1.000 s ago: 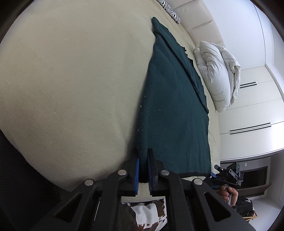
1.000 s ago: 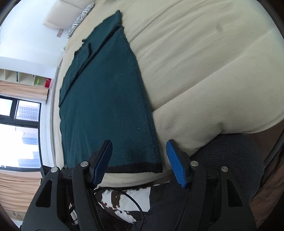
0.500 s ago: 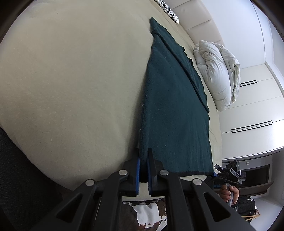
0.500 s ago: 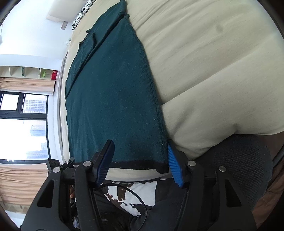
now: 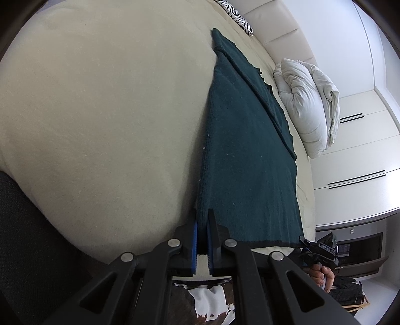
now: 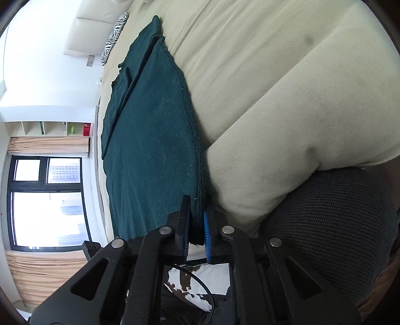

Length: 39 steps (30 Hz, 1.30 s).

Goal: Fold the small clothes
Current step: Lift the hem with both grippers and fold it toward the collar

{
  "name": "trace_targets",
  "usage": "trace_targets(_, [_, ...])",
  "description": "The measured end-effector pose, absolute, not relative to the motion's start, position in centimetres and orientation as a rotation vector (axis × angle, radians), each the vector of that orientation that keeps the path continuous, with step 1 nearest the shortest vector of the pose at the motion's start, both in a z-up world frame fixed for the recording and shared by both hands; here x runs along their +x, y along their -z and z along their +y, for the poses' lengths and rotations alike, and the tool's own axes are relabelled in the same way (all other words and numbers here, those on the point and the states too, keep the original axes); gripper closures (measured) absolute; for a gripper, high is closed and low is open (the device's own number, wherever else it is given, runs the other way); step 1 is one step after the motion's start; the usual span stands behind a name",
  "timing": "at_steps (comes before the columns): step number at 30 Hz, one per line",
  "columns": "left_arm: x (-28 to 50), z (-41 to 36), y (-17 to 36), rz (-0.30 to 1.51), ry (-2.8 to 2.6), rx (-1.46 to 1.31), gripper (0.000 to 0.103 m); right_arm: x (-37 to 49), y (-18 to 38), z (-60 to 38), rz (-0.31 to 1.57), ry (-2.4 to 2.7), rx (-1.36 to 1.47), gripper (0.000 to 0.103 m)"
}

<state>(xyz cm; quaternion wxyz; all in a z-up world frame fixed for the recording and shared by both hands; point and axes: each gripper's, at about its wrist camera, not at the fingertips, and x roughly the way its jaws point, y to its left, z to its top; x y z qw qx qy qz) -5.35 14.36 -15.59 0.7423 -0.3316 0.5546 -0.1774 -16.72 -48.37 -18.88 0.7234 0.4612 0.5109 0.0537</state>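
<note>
A dark green knit garment (image 5: 245, 155) lies flat on the beige bed (image 5: 100, 112), stretching away from me. My left gripper (image 5: 202, 225) is shut on its near corner at one side. My right gripper (image 6: 196, 220) is shut on the other near corner, with the garment (image 6: 155, 140) pinched between its blue pads (image 6: 206, 232). The right gripper also shows in the left wrist view (image 5: 320, 248), at the garment's hem. A folded strip runs along the garment's far side.
A white duvet bundle (image 5: 310, 105) and a zebra-print pillow (image 5: 237, 17) lie near the headboard. White wardrobes (image 5: 362, 162) stand beyond the bed. A dark mesh chair (image 6: 332, 225) sits at the bed's near edge. A window (image 6: 45, 200) is at the side.
My right gripper moved forward onto the garment's near corner and closed on it. My left gripper stayed shut on its corner.
</note>
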Motion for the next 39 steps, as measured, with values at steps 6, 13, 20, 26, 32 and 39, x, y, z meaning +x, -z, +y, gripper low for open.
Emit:
trace_targets(6, [-5.7, 14.9, 15.0, 1.193, 0.389, -0.737, 0.097, -17.8, 18.1, -48.7, 1.073, -0.117, 0.998, 0.098])
trace_targets(13, [-5.7, 15.1, 13.7, 1.156, 0.424, -0.764, 0.097, -18.3, 16.9, -48.5, 1.032, -0.12, 0.978, 0.098])
trace_targets(20, [-4.7, 14.5, 11.4, 1.098, 0.453, -0.819, 0.097, -17.4, 14.2, -47.7, 0.971, -0.159, 0.964, 0.098])
trace_targets(26, [-2.9, 14.7, 8.9, 1.028, 0.474, -0.857, 0.097, -16.5, 11.5, -47.7, 0.894, -0.18, 0.97, 0.098])
trace_targets(32, [0.0, 14.3, 6.3, 0.972, 0.515, -0.882, 0.097, -14.1, 8.2, -47.6, 0.831, -0.22, 0.954, 0.098])
trace_targets(39, [6.1, 14.7, 5.1, 0.913, 0.522, -0.958, 0.097, -8.1, 5.5, -47.7, 0.759, -0.247, 0.956, 0.098])
